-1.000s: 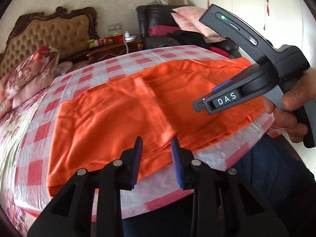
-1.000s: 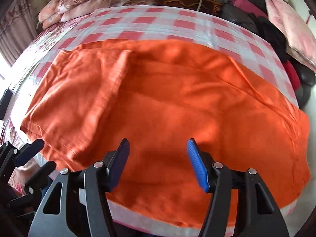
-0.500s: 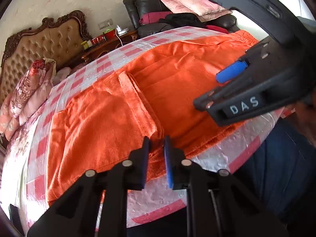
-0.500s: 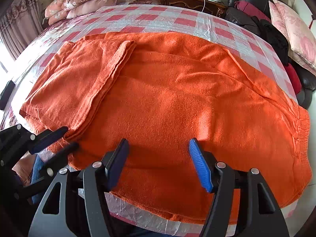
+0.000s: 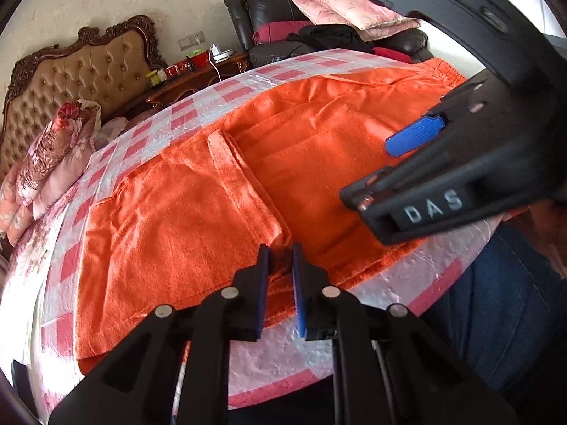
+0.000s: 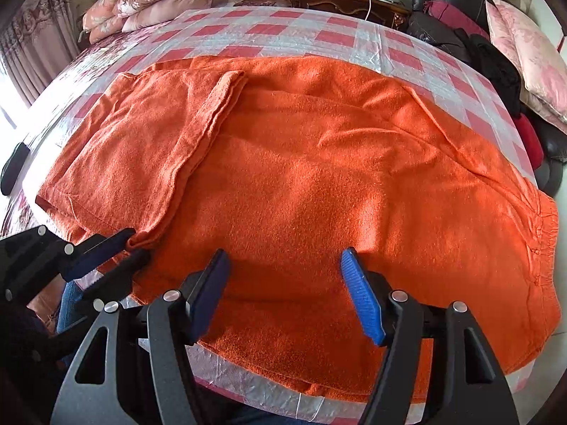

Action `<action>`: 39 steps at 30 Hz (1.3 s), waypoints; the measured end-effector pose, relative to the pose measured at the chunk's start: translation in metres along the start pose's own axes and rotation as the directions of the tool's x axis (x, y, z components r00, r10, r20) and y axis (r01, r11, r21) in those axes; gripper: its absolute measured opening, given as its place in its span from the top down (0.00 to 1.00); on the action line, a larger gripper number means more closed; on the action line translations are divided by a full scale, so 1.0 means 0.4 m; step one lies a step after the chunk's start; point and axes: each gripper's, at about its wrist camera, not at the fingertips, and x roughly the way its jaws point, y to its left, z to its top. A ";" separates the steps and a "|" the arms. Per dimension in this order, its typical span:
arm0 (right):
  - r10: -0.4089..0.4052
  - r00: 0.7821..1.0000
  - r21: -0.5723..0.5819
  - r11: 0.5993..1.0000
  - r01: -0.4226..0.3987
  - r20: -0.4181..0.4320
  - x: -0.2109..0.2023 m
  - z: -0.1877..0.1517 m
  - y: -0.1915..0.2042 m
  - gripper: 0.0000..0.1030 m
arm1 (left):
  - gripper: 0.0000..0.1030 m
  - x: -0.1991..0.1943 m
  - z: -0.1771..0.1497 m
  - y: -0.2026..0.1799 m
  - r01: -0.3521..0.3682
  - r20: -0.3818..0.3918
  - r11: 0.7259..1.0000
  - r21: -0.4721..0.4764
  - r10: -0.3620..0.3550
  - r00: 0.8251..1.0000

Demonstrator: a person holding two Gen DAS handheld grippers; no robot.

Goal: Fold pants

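the orange pants (image 6: 301,177) lie spread across the red-and-white checked cover (image 6: 269,28) of the bed, filling the middle of the right wrist frame; the elastic waistband sits at the right edge and the leg ends are doubled back over the rest on the left side, their hem running diagonally from upper centre down to lower left.

the left gripper (image 5: 280,276) sits at lower centre of its own frame with the jaws drawn almost together on the near corner of that folded-over layer; a ridge of orange cloth shows pinched between the pads. in the right wrist frame the same tool (image 6: 117,251) comes in from the lower left, its tips at the corner of the fold.

the right gripper (image 6: 287,294) hovers at the bottom centre of its frame with the jaws spread wide over the near edge of the fabric, nothing between them; whether its tips touch the cloth is hard to judge from here. in the left wrist frame it (image 5: 389,177) looms large and slightly blurred at the right.

a tufted headboard (image 5: 81,71) stands at the upper left of the left wrist frame.
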 end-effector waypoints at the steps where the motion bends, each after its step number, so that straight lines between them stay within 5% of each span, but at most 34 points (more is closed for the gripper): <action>1: 0.002 1.000 0.024 1.000 -0.002 0.002 -0.003 0.008 -0.007 0.38 | 0.84 -0.002 -0.001 0.008 0.019 0.002 1.000 -0.023 -0.019 1.000; 4: -0.016 0.999 0.064 0.998 0.014 0.042 -0.027 0.042 -0.011 0.38 | 0.73 -0.047 -0.008 0.068 0.111 0.064 0.982 -0.150 -0.103 0.993; 6: -0.025 0.996 0.058 0.998 0.020 0.083 -0.050 0.068 0.005 0.38 | 0.54 -0.102 -0.031 0.143 0.140 0.138 0.944 -0.300 -0.102 0.985; 8: 0.006 0.994 0.030 1.000 -0.009 0.106 -0.063 0.098 0.043 0.38 | 0.54 -0.148 -0.080 0.251 0.184 0.195 0.849 -0.496 -0.097 0.976; 9: 0.016 0.993 -0.008 1.000 -0.015 0.115 -0.064 0.115 0.080 0.38 | 0.55 -0.171 -0.121 0.317 0.177 0.212 0.779 -0.601 -0.058 0.975; 13: 0.087 0.989 -0.122 0.990 -0.073 0.120 -0.057 0.147 0.213 0.38 | 0.56 -0.206 -0.255 0.489 0.191 0.238 0.561 -0.806 0.011 0.971; 18: 0.116 0.992 -0.223 0.970 -0.101 0.054 -0.003 0.147 0.353 0.38 | 0.58 -0.181 -0.355 0.578 0.268 0.274 0.423 -0.866 -0.048 0.961; 20: 0.096 0.995 -0.255 0.963 -0.090 0.011 0.028 0.129 0.381 0.38 | 0.62 -0.165 -0.390 0.608 0.342 0.333 0.320 -0.884 -0.083 0.939; 22: 0.068 0.997 -0.257 0.964 -0.072 -0.025 0.052 0.118 0.384 0.38 | 0.64 -0.156 -0.409 0.628 0.385 0.369 0.266 -0.884 -0.108 0.923; 24: 0.074 0.997 -0.248 0.966 -0.078 -0.025 0.055 0.108 0.375 0.36 | 0.74 -0.152 -0.413 0.637 0.375 0.358 0.277 -0.885 -0.112 0.927; 27: 0.068 0.997 -0.255 0.964 -0.075 -0.036 0.054 0.109 0.379 0.36 | 0.75 -0.137 -0.406 0.650 0.379 0.357 0.282 -0.881 -0.130 0.925; 29: 0.082 0.996 -0.238 0.967 -0.091 -0.045 0.051 0.134 0.375 0.37 | 0.75 -0.132 -0.378 0.644 0.360 0.331 0.344 -0.867 -0.140 0.933; 30: 0.089 0.995 -0.224 0.970 -0.095 -0.036 0.046 0.154 0.370 0.37 | 0.75 -0.132 -0.362 0.639 0.345 0.315 0.387 -0.855 -0.140 0.939; 33: 0.127 0.992 -0.210 0.969 -0.129 -0.027 0.041 0.249 0.382 0.36 | 0.75 -0.145 -0.309 0.610 0.278 0.249 0.570 -0.773 -0.130 0.960; 34: 0.156 0.986 -0.226 0.960 -0.165 -0.054 0.055 0.286 0.399 0.36 | 0.75 -0.149 -0.287 0.594 0.250 0.217 0.647 -0.720 -0.133 0.967; 36: 0.171 0.979 -0.286 0.938 -0.196 -0.111 0.104 0.343 0.449 0.37 | 0.79 -0.134 -0.257 0.570 0.214 0.135 0.755 -0.620 -0.167 0.977; 39: 0.114 0.986 -0.407 0.900 -0.155 -0.124 0.163 0.379 0.530 0.39 | 0.91 -0.104 -0.243 0.540 0.208 0.019 0.849 -0.485 -0.228 0.974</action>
